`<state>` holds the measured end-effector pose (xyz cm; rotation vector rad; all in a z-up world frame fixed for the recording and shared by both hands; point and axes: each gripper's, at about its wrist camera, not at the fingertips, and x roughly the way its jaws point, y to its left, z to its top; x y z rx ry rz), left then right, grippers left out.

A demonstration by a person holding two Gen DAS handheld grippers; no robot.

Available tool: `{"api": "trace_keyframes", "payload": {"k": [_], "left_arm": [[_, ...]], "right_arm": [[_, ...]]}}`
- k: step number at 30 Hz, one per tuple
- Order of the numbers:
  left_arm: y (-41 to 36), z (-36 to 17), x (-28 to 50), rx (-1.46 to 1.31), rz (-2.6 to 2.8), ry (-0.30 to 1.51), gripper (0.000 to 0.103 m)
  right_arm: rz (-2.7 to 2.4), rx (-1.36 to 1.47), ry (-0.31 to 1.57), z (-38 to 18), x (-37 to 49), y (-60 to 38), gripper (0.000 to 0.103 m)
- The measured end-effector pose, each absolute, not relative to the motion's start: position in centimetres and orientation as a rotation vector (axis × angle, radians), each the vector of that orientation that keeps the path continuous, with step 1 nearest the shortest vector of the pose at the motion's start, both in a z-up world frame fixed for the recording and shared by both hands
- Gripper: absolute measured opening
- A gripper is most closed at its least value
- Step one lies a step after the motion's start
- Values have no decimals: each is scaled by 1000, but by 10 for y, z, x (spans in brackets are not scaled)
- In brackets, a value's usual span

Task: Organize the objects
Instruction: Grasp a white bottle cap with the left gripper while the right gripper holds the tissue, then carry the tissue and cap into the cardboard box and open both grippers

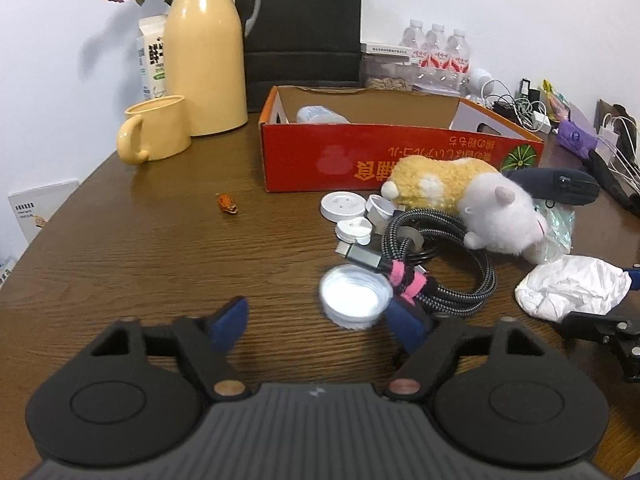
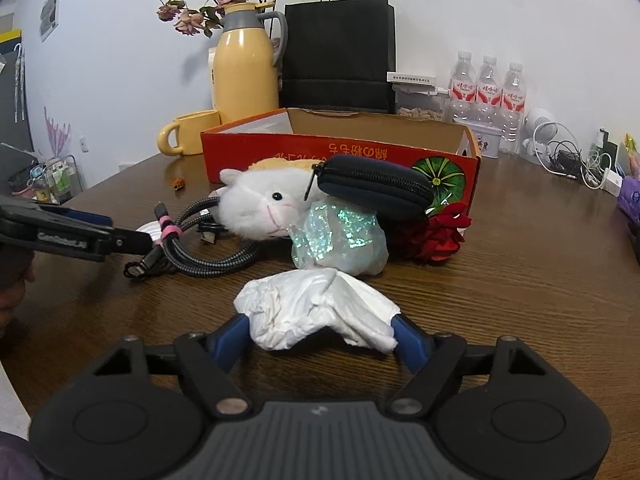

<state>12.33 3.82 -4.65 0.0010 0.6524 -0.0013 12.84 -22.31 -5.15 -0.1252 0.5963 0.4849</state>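
Observation:
My left gripper (image 1: 318,320) is open low over the wooden table (image 1: 140,260). A white round lid (image 1: 354,296) lies between its blue fingers, close to the right one and well apart from the left one. Behind the lid lie a coiled braided cable (image 1: 460,280), a plush hamster (image 1: 460,200) and more white lids (image 1: 343,205). My right gripper (image 2: 322,338) is shut on a crumpled white tissue (image 2: 316,312), with both blue pads against its sides. A red cardboard box (image 2: 340,152) stands open behind the pile, with a white bottle (image 1: 320,114) inside.
A dark zip pouch (image 2: 376,188), an iridescent bag (image 2: 340,240) and a red fabric flower (image 2: 440,236) lie before the box. A yellow mug (image 1: 156,132), thermos (image 1: 204,60), black paper bag (image 1: 300,32) and water bottles (image 1: 436,52) line the back. Chargers clutter the right edge.

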Motion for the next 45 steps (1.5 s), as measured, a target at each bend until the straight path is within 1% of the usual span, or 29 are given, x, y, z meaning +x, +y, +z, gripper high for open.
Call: {"api": "trace_keyframes", "payload": {"k": [7,8,9,11,18,33,45], "left_arm": [[36,-48,132,20,-30,639,70],[36,-48,134,23,-37,639,62],[35,-49,135,22,-47,638,44],[33,-49,135,29,-50,635,41],[35,-42,115,19,20,574,41],[52,-27,83,-39,75,529,41],[36,5,81,-12,47,436,41]], "right_arm": [[482,-137,582,-51,125,-222,77],[482,-138,579,-51,124,-221,77],[482,-139,577,-51,124,-221,77],[483,-140,573,-51,123,-221,77],[497,-147,542,-48,114,-221,77],[536,-151,483,-37,96,-219,77],[576,-145,351,-4,82,-217,77]]}}
